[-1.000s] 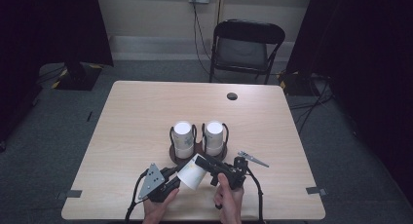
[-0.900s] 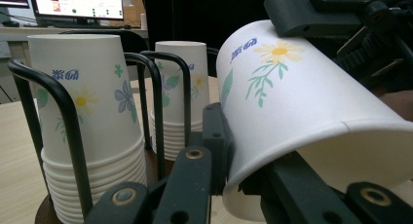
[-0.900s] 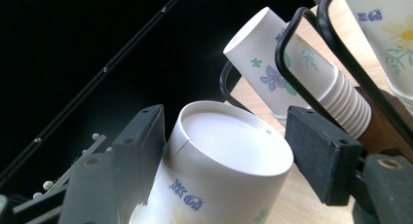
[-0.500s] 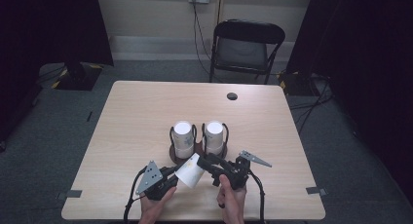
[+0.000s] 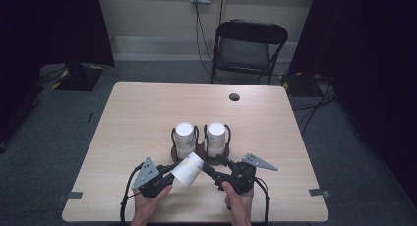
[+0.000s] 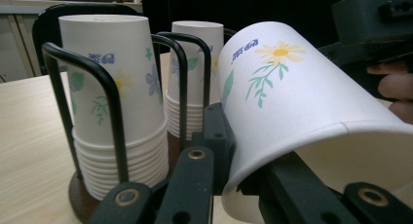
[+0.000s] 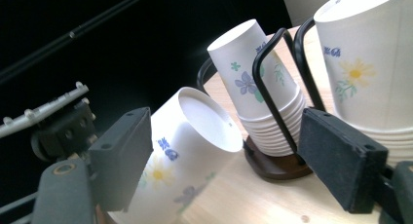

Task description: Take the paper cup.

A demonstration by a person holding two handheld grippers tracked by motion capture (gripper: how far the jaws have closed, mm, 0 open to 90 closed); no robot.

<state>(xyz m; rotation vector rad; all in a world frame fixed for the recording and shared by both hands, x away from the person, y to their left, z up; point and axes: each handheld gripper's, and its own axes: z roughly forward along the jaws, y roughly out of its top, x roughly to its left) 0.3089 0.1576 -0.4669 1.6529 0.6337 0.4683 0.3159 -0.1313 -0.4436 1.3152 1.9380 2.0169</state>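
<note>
1. High view: the left gripper (image 5: 173, 170) is clamped on the rim of a single paper cup (image 5: 187, 168), which lies tilted over the near part of the bench (image 5: 137, 113), its closed base pointing up and to the right. The right gripper (image 5: 210, 168) sits just beside the cup's base with its jaws spread; they have just been opening and grip nothing. Behind both stands the cup holder (image 5: 199, 150) with two stacks of upturned cups.

2. Left gripper view: one jaw lies outside the paper cup (image 6: 292, 97) wall and the other inside the mouth, so the rim is pinched and slightly flattened. The left cup stack (image 6: 117, 112) and right cup stack (image 6: 197, 83) stand close behind in their wire loops.

3. Right gripper view: the paper cup (image 7: 190, 151) is left of centre, near the left pad (image 7: 122, 156) without touching it; the right pad (image 7: 341, 156) stands well away.

4. We judge the handover to the left gripper done. To do it well, we should keep the rim pinch light so the paper does not crease, and draw the right gripper back clear of the wire loops.
</note>
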